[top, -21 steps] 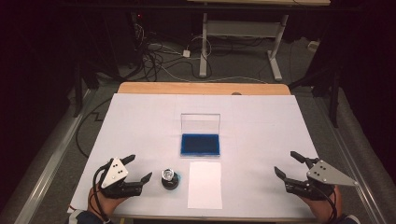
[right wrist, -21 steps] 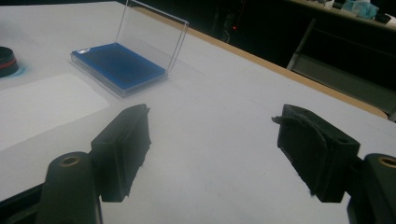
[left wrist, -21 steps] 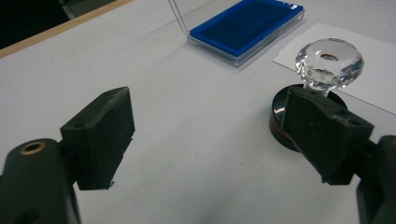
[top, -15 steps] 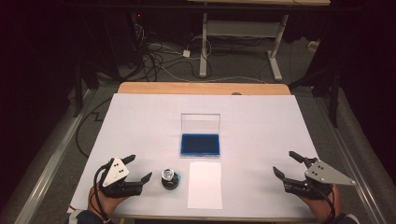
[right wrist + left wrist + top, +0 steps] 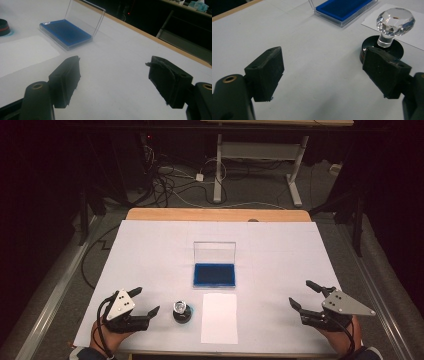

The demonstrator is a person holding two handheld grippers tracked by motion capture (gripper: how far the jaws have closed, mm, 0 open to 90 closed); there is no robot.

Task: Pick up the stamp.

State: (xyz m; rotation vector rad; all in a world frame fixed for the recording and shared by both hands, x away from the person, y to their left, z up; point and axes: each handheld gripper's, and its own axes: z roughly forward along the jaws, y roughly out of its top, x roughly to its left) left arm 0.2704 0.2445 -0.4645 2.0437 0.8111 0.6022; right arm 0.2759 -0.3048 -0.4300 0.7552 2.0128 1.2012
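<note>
A stamp with a clear faceted knob [image 5: 182, 309] on a round black base stands near the table's front edge, left of centre. My left gripper [image 5: 146, 300] lies just left of it, open and holding nothing. In the left gripper view the stamp [image 5: 395, 21] stands beyond the right jaw, outside the gap of my left gripper [image 5: 325, 72]. An open case with a blue ink pad [image 5: 215, 274] sits mid-table, its clear lid upright. A white sheet of paper [image 5: 219, 317] lies in front of the case. My right gripper [image 5: 299, 292] rests open at the front right, its jaws well apart in the right gripper view [image 5: 117, 80].
A white cover [image 5: 150, 250] lies over the table, with a wooden edge [image 5: 215, 214] at the far side. Cables and a desk frame [image 5: 255, 155] stand on the dark floor beyond. From the right gripper the ink pad [image 5: 66, 32] and paper [image 5: 22, 53] lie ahead to the left.
</note>
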